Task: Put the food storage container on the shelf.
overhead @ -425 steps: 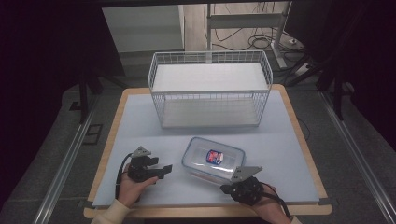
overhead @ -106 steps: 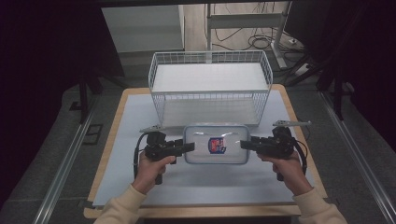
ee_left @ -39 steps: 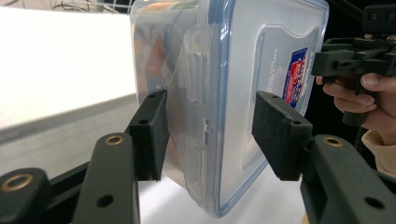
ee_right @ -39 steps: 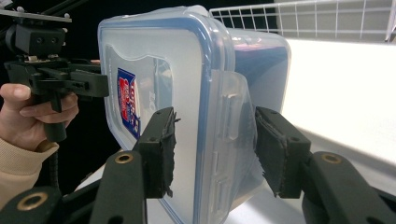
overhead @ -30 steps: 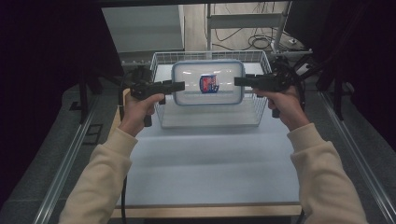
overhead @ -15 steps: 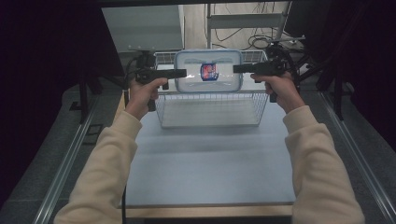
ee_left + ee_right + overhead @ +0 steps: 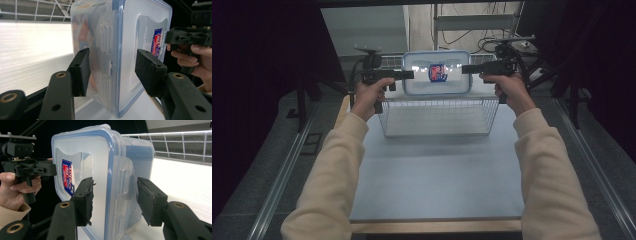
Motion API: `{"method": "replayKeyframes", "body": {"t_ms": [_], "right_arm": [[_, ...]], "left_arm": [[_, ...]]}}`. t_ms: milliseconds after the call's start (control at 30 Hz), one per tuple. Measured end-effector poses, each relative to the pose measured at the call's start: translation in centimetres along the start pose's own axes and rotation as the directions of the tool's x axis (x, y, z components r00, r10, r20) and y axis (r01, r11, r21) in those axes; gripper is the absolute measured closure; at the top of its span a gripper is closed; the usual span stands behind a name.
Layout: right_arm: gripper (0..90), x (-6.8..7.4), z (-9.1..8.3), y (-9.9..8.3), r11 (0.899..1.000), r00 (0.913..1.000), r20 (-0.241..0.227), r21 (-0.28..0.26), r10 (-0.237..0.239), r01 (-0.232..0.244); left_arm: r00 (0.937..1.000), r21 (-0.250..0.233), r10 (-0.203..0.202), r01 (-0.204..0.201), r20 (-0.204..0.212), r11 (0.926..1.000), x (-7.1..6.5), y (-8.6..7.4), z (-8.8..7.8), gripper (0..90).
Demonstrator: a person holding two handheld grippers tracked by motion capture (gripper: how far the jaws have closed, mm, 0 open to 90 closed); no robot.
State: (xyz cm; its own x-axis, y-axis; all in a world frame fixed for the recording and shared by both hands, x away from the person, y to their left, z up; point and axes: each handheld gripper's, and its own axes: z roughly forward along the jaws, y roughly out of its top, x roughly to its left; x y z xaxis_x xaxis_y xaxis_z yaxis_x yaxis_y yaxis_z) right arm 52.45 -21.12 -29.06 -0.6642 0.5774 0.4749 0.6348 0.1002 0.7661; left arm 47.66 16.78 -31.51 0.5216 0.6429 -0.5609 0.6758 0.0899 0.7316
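Two grippers hold one container [image 7: 436, 73] between them — a clear plastic box with a blue-rimmed lid, lifted off the worktop [image 7: 437, 170] and hanging over the far part of the single white wire basket [image 7: 439, 116]. Your left gripper [image 7: 408, 75] has its jaws clenched on the box's left end: in the left gripper view the two black pads [image 7: 80, 71] sit one on the lid face and one on the underside, straddling the side latch. Your right gripper [image 7: 467, 69] does the same at the opposite end, jaws grasping the box across its lid and base, with the pads [image 7: 85, 200] either side of the other latch. The box is tipped so that its lid faces you in the high view. One label [image 7: 438, 73] sits on the lid, red and blue with white lettering; the writing is too small and too slanted to read in any view, and faint embossed lines beside it in the left gripper view are no clearer. Something coloured shows dimly through the box's wall in that view, but you cannot tell what it is. Each gripper view also catches your other hand [image 7: 192, 58] wrapped round the handle of the far gripper — one hand per tool, both sleeves cream-coloured.
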Motion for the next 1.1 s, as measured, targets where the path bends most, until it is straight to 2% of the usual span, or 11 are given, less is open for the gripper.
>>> {"method": "replayKeyframes", "body": {"t_ms": [167, 367, 400, 467, 533, 633, 767, 800, 933, 1033, 1100], "right_arm": [[47.6, -0.6, 0.6, 0.6, 0.999, 0.9986, 0.011, 0.011, 0.053, -0.053], [45.2, -1.1, 1.1, 1.0, 0.994, 0.9935, 0.041, 0.016, 0.106, -0.106], [44.2, -1.0, 1.4, 1.2, 0.994, 0.9912, 0.079, 0.026, 0.106, -0.109], [45.7, -0.9, 1.5, 1.2, 0.994, 0.9902, 0.097, 0.03, 0.101, -0.104], [42.4, -0.7, 2.1, 1.1, 0.993, 0.9863, 0.129, 0.034, 0.104, -0.109], [41.5, -0.6, 2.4, 0.9, 0.993, 0.9839, 0.14, 0.021, 0.112, -0.116], [42.1, -0.5, 2.2, 0.7, 0.995, 0.9834, 0.154, -0.001, 0.095, -0.096], [39.5, -0.3, 2.1, 0.6, 0.997, 0.9834, 0.163, -0.004, 0.079, -0.08], [36.0, 0.1, 1.4, 0.4, 0.999, 0.9853, 0.164, -0.033, 0.046, -0.041], [34.7, 0.2, 0.9, 0.3, 0.999, 0.9869, 0.158, -0.045, 0.03, -0.023], [33.1, 0.3, 0.0, 0.0, 0.998, 0.9908, 0.134, -0.061, 0.018, -0.01]], "left_arm": [[0.9992, 0.002, -0.032, 0.032, -0.023, 0.9995, 0.3, 0.6, 0.7, 43.6], [0.996, 0.004, -0.089, 0.089, 0.001, 0.996, 1.3, 1.0, 1.4, 40.2], [0.9929, 0.01, -0.118, 0.118, 0.017, 0.993, 1.9, 1.0, 1.7, 38.7], [0.9908, 0.018, -0.133, 0.132, 0.026, 0.991, 2.3, 1.0, 1.9, 36.5], [0.979, 0.036, -0.196, 0.194, 0.057, 0.9804, 3.4, 0.9, 2.6, 29.3], [0.9793, 0.012, -0.193, 0.193, 0.06, 0.9811, 3.6, 0.9, 2.7, 29.1], [0.981, 0.022, -0.192, 0.192, 0.025, 0.9812, 3.3, 1.0, 3.0, 20.9], [0.9851, 0.02, -0.172, 0.172, 0.003, 0.9849, 2.9, 1.1, 3.2, 19.3], [0.9881, -0.015, -0.143, 0.143, -0.055, 0.9897, 2.5, 1.4, 2.6, 16.6], [0.9887, -0.03, -0.141, 0.14, -0.051, 0.9897, 2.2, 1.5, 2.2, 16.2], [0.9922, -0.029, -0.113, 0.111, -0.053, 0.9934, 1.7, 1.5, 1.7, 16.0]]}}
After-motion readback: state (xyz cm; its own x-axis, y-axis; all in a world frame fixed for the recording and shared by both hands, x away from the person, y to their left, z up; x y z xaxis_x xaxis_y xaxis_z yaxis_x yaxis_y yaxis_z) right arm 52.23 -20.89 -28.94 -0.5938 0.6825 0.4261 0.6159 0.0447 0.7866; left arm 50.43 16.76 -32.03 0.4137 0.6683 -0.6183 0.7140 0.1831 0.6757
